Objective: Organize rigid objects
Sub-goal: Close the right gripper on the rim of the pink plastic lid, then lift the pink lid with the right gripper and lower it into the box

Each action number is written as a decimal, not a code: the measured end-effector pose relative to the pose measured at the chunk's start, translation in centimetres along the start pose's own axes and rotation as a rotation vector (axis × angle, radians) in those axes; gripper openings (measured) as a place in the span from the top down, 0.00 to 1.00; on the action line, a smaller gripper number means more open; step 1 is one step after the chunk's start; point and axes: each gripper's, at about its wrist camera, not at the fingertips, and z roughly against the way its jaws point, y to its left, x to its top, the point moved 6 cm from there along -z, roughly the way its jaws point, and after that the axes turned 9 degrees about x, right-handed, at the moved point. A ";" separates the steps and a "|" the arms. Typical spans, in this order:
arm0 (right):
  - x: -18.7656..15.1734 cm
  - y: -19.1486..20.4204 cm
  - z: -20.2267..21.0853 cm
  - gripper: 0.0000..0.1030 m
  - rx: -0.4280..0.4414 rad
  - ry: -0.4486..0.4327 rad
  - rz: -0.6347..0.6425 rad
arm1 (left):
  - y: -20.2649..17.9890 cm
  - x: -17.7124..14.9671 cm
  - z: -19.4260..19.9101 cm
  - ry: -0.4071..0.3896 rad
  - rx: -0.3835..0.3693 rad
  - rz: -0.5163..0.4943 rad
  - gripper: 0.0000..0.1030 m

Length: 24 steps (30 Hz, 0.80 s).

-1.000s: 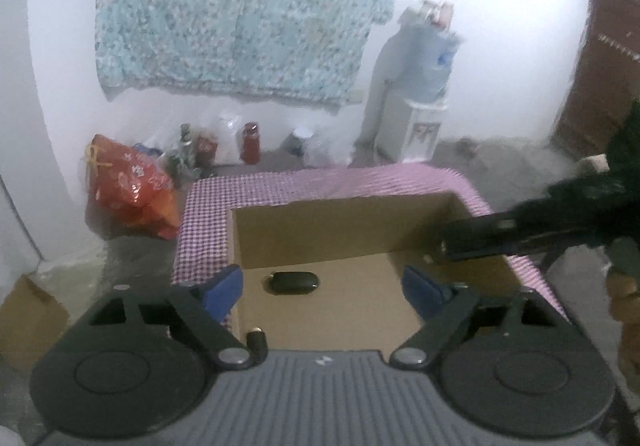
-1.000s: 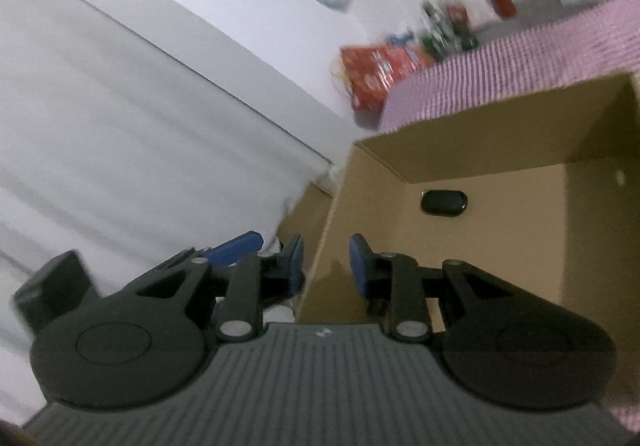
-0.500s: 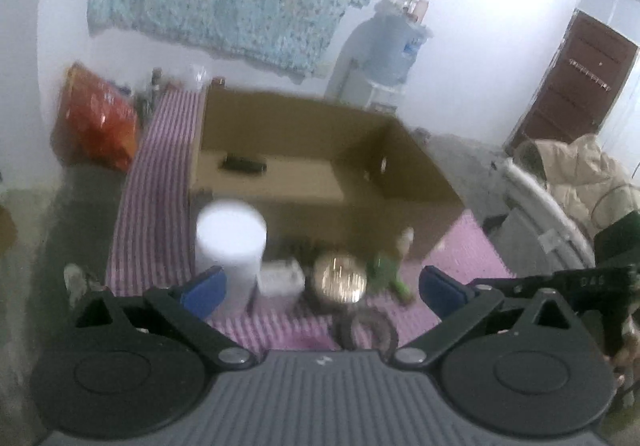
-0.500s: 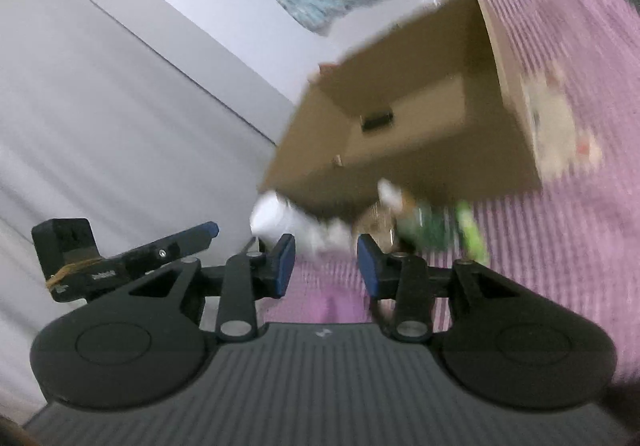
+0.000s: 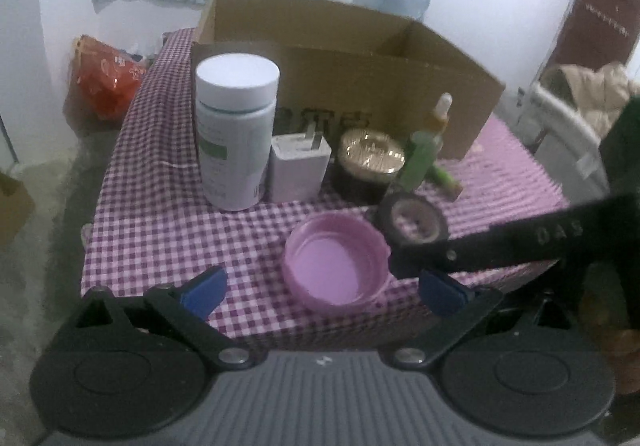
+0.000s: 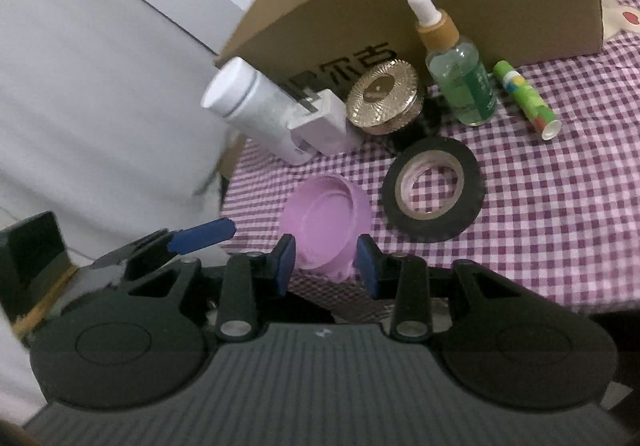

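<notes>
A pink lid (image 5: 338,264) lies open side up near the front edge of the checked table. My left gripper (image 5: 324,290) is open wide around it, fingers apart from it. My right gripper (image 6: 326,266) is open with its blue pads either side of the pink lid's (image 6: 328,222) near rim. Behind stand a white bottle (image 5: 236,134), a white charger (image 5: 300,166), a gold-lidded jar (image 5: 370,164), a dropper bottle (image 6: 460,78), a green tube (image 6: 526,100) and a black tape roll (image 6: 432,188).
An open cardboard box (image 5: 344,58) stands behind the objects on the purple checked cloth (image 5: 168,206). The right gripper's finger (image 5: 520,242) crosses the left wrist view. A red bag (image 5: 106,76) sits on the floor at left.
Both grippers pulled back from the box and dropped to the table's front edge. The right gripper opened wider, now around the pink lid.
</notes>
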 end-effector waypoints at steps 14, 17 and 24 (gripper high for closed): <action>0.2 -1.0 -2.3 0.70 -0.064 0.004 -0.043 | -1.5 -0.9 -2.6 0.018 -0.011 -0.095 0.23; 0.5 -1.1 -3.0 0.71 -0.068 -0.003 -0.038 | -1.7 -0.9 -3.2 0.031 -0.008 -0.095 0.24; 0.7 -1.3 -3.5 0.80 -0.076 -0.017 -0.029 | -1.8 -0.5 -3.4 0.013 0.029 -0.086 0.30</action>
